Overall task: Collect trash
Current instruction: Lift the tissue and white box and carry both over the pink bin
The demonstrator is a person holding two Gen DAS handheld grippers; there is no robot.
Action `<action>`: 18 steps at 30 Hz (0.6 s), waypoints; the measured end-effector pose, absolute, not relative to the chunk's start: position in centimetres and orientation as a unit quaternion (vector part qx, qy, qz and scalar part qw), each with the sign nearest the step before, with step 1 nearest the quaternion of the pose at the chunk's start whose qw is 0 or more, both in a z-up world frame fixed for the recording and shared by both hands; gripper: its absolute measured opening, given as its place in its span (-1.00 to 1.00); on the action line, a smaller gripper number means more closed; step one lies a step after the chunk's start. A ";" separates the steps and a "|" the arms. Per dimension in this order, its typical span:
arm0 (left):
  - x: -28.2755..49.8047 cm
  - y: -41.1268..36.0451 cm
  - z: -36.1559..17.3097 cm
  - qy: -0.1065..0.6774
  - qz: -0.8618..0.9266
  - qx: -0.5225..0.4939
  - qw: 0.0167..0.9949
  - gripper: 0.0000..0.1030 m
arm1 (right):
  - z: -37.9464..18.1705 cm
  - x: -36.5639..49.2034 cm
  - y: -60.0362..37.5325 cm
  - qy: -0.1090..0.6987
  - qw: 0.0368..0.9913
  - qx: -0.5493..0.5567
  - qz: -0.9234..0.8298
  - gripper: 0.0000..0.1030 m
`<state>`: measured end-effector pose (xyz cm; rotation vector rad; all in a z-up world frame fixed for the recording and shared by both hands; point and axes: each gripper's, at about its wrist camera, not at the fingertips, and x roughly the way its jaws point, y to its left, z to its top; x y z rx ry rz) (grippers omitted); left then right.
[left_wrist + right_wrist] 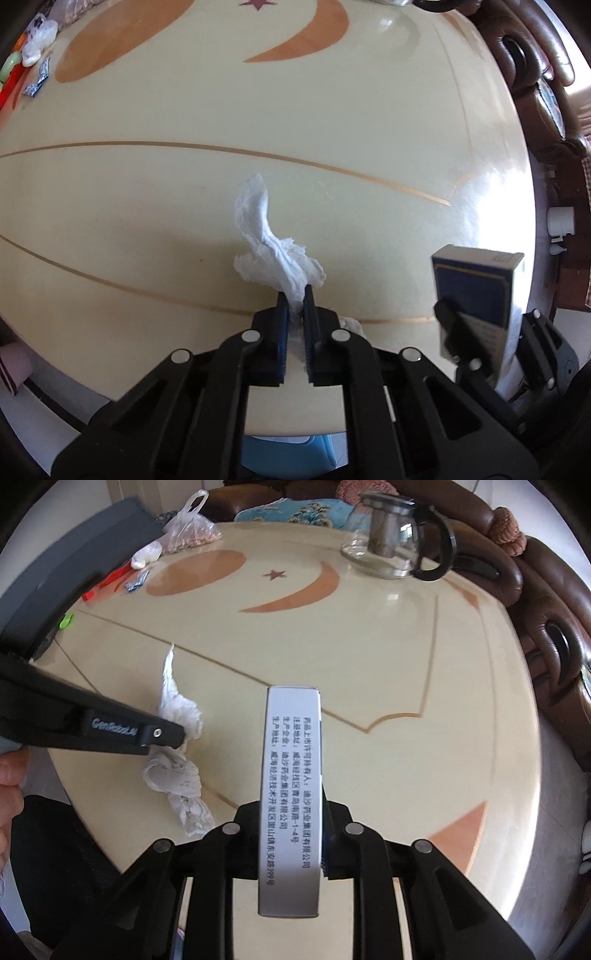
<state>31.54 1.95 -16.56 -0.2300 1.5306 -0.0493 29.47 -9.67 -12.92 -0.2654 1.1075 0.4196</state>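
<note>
Two claws, each holding a piece of trash above a cream counter.

A crumpled white tissue is pinched between the nearly closed fingers of the left claw, its twisted end sticking up over the counter and a loose tail hanging below the fingers. Just to its right, the right claw grips a small medicine box, dark blue on its face and white along the side, where Chinese text is printed; the box is held on edge above the counter. The counter is glossy cream with tan crescent inlays and a small red star. At its far edge stand a glass teapot with a black handle and a tied plastic bag. Brown leather seating curves around the right side.
</note>
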 end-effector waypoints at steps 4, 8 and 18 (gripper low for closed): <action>30.2 1.8 -15.3 0.673 -0.041 -0.105 0.731 -0.84 | -11.7 29.0 -10.6 0.512 0.830 -0.117 0.186 -0.60; 29.4 1.7 -13.0 0.648 -0.060 -0.105 0.752 -0.86 | -10.5 28.1 -11.4 0.504 0.839 -0.107 0.175 -0.60; 25.6 0.4 -8.1 0.578 -0.079 -0.058 0.810 -0.86 | -7.1 24.6 -11.9 0.473 0.859 -0.114 0.160 -0.60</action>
